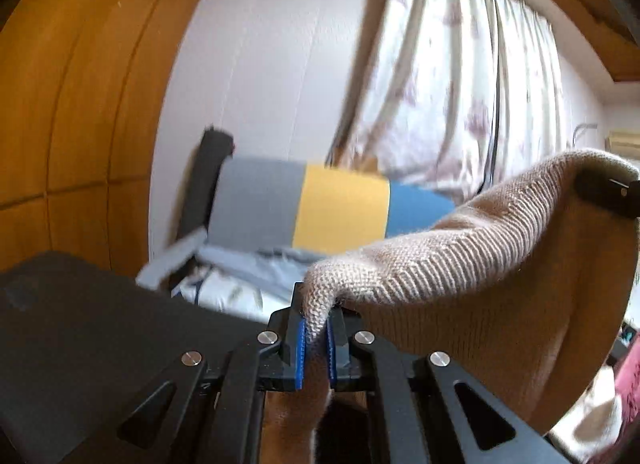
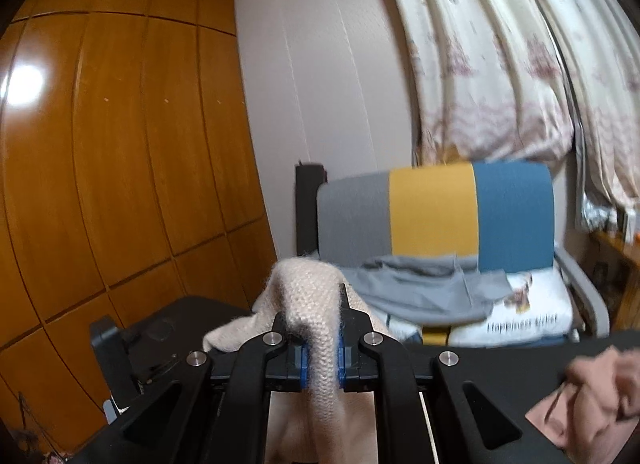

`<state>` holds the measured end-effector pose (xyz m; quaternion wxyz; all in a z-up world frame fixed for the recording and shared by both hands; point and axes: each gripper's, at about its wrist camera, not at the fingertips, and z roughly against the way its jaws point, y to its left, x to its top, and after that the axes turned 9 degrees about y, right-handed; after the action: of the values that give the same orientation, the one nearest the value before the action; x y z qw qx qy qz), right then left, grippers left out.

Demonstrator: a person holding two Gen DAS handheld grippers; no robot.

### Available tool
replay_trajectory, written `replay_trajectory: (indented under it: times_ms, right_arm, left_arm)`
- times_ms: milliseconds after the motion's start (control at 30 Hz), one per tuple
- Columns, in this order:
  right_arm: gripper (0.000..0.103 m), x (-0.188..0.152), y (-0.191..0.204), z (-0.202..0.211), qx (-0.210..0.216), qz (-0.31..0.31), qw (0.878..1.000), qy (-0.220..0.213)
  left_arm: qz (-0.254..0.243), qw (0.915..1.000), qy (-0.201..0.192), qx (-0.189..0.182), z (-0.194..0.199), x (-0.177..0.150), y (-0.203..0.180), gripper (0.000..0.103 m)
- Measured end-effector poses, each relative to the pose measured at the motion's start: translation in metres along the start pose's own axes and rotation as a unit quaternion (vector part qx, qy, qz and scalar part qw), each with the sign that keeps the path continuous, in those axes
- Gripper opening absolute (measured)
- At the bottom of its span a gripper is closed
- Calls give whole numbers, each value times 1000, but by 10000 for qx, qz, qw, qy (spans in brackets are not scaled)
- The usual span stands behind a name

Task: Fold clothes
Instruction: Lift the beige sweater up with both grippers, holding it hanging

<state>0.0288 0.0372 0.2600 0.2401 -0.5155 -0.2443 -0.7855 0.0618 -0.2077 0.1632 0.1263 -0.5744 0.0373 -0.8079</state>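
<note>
Knitwear pinched in both claws hides its own lower part.

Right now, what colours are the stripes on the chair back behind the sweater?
Grey, yellow and blue vertical bands on the chair back, clearest in the right wrist view.

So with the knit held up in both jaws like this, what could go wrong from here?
1. The left gripper pinches only a narrow bunched tip of the beige knit sweater; it may slip out under the hanging weight.
2. The right gripper also clamps a bunched fold, so the fold may come out uneven.
3. The pink garment lies nearby and could get caught.
</note>
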Motion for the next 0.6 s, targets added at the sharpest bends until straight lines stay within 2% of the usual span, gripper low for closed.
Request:
replay_trajectory:
  times_ms: [200, 300, 433, 600]
  right_arm:
    - [10, 56, 32, 41, -49, 651, 9945, -818]
    - [10, 78, 43, 63, 103, 721, 9906, -1161]
    - [10, 99, 52, 92, 326, 721, 9849, -1539]
    - [10, 113, 54, 116, 609, 613, 9785, -1872]
  left_arm:
    - [15, 9958, -901, -173, 55, 64, 3, 6]
    - [-19, 9909, -1324, -247, 86, 92, 3, 6]
    - [-72, 9840, -1744, -348, 125, 115, 1, 7]
    - [-69, 9775, -2037, -545, 162, 137, -2, 7]
